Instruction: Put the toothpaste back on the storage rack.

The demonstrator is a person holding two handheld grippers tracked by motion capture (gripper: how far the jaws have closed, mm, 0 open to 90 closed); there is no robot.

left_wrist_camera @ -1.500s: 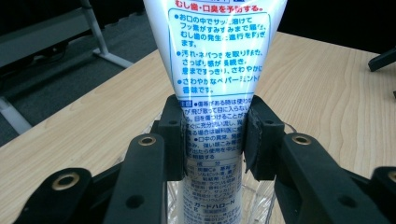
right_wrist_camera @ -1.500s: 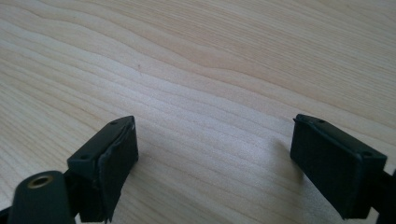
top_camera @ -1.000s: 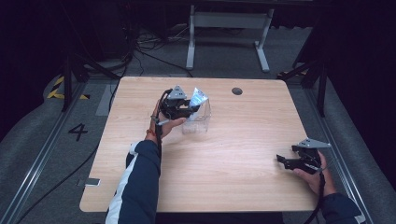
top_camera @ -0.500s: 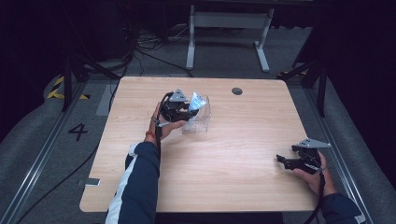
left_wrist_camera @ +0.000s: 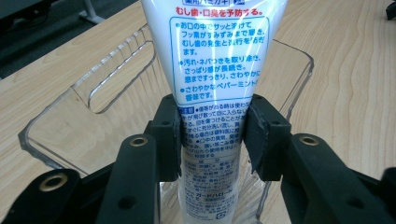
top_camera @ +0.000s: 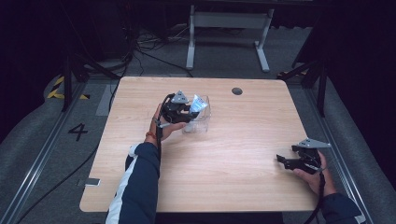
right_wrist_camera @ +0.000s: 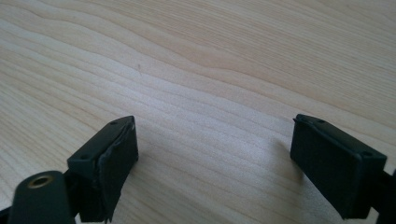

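In the high view, the left tool (top_camera: 187,112) is seen over the far middle of the tabletop (top_camera: 233,154), held at a clear plastic bin (top_camera: 201,122) that stands there. A white and blue tube (top_camera: 197,103) is carried in it, just above the bin's open top. The right tool (top_camera: 286,161) is rested near the tabletop's right edge, well apart from the bin, so the left hand is plainly the nearer one. The tube's outline is small and partly covered by the tool here, and the bin's walls are hard to trace against the wood.

In the left gripper view, the tube (left_wrist_camera: 212,88) is shown clamped between the two black pads (left_wrist_camera: 169,135), one on each side of its narrower part. Its long axis runs straight away from the tool, along the jaws, with the wider printed part pointing outward. The bin (left_wrist_camera: 93,112) lies directly beyond and below, open side up, a slotted handle cut in its left wall. The tube's top is cut off by the frame, and its lower end is hidden behind the jaws. Any lowering into the bin is judged to depend on this alignment.

In the right gripper view, the jaws are seen set wide apart with nothing between them, above bare wood (right_wrist_camera: 210,84).
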